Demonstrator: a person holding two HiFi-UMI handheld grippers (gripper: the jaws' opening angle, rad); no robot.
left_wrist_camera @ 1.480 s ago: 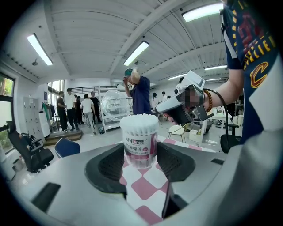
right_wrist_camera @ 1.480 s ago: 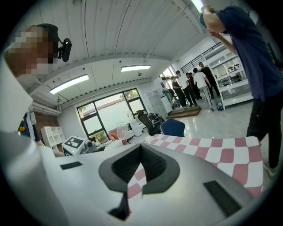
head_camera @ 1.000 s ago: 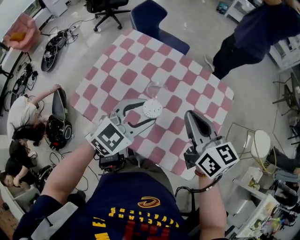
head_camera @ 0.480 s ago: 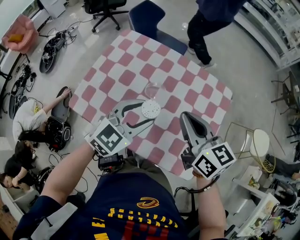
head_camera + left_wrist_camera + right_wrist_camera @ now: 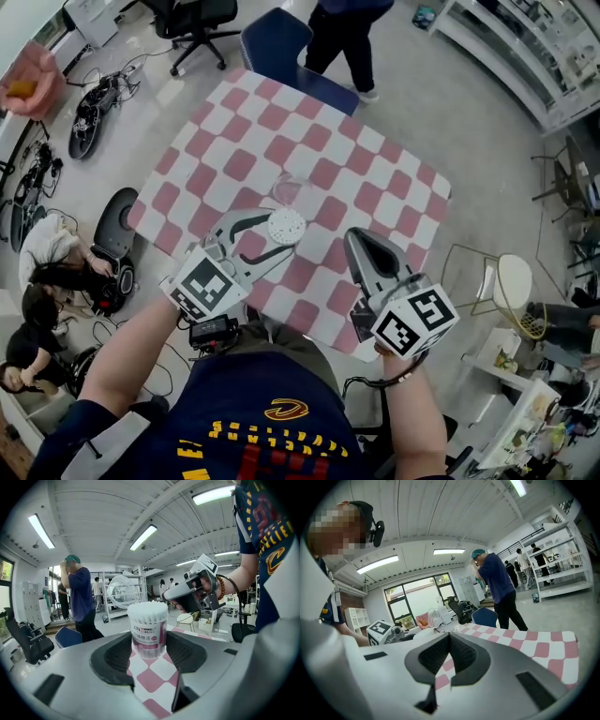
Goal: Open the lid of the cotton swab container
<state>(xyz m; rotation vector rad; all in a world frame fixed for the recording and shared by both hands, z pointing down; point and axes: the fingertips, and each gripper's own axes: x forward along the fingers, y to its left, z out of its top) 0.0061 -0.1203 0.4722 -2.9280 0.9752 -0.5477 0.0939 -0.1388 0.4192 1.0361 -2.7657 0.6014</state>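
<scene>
The cotton swab container stands upright on the pink-and-white checked table. Its top is uncovered and the white swab tips show. My left gripper is shut on it, one pad against each side. The clear domed lid lies on the table just beyond the container, and also shows in the left gripper view. My right gripper hovers to the right of the container, apart from it. It is shut, with nothing between the jaws.
A blue chair stands at the table's far edge with a person beside it. People sit on the floor at the left among cables. A wire stool is off the table's right corner.
The standing person has walked from the right side round to the far edge of the table. Both grippers and the container keep their places relative to each other.
</scene>
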